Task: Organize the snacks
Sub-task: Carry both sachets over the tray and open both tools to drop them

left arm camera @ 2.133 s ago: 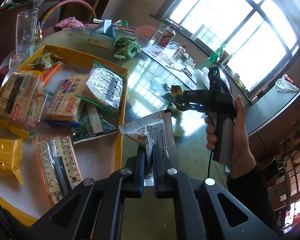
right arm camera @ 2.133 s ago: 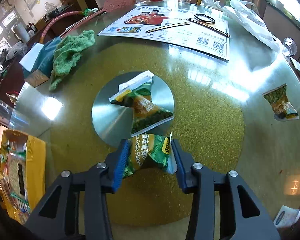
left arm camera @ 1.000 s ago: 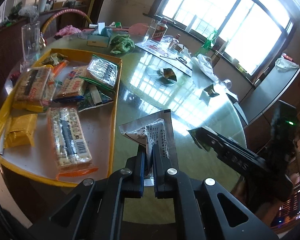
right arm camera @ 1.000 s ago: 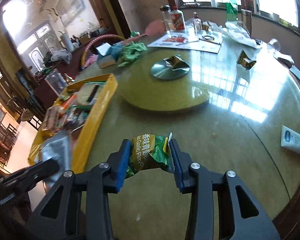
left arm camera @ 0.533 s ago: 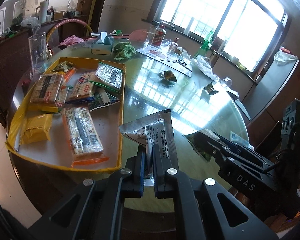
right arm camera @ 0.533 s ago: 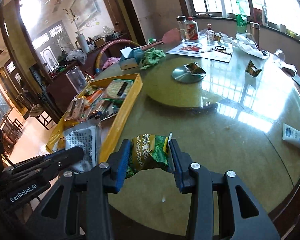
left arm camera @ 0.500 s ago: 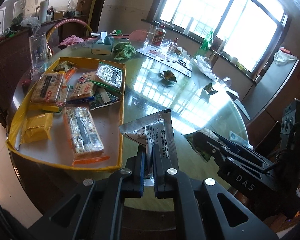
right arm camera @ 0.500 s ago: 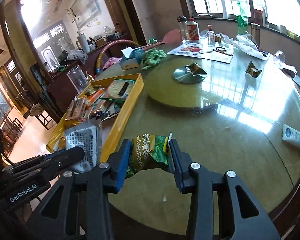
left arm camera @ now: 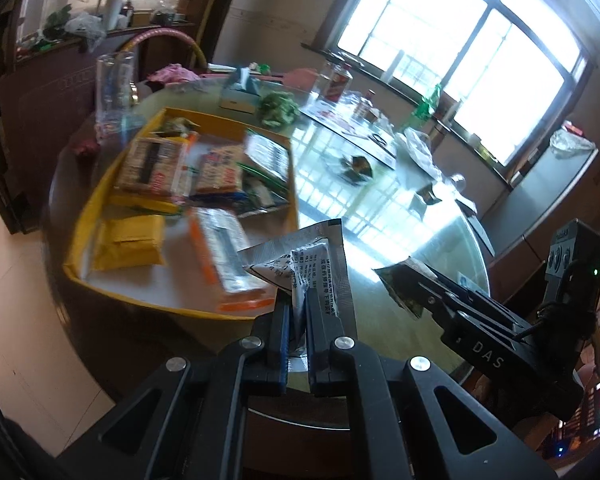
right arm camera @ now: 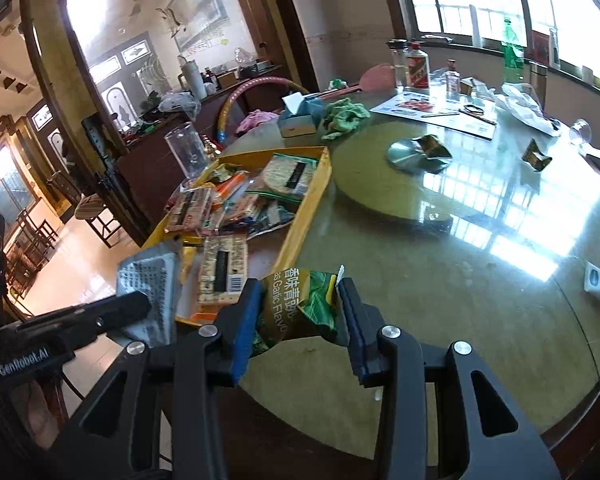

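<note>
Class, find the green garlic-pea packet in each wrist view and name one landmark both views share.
Left wrist: green packet, right of centre, in the right gripper.
Right wrist: bottom centre, clamped in that gripper.
Shared landmark: yellow tray.

Green cloth (right arm camera: 345, 117) beside tissue box (right arm camera: 300, 117); clear glass (right arm camera: 186, 153).

**Backlit daylight, fisheye warp, left view blurred**

Blown-out window (left arm camera: 456, 52) lights both views. Strong grid glare on glass tabletop (right arm camera: 500, 216). Left wrist: yellow tray (left arm camera: 100, 200) motion-smeared, gripper body sharp. Right wrist crisp. Heavy edge curvature, dark vignette corners.
</note>
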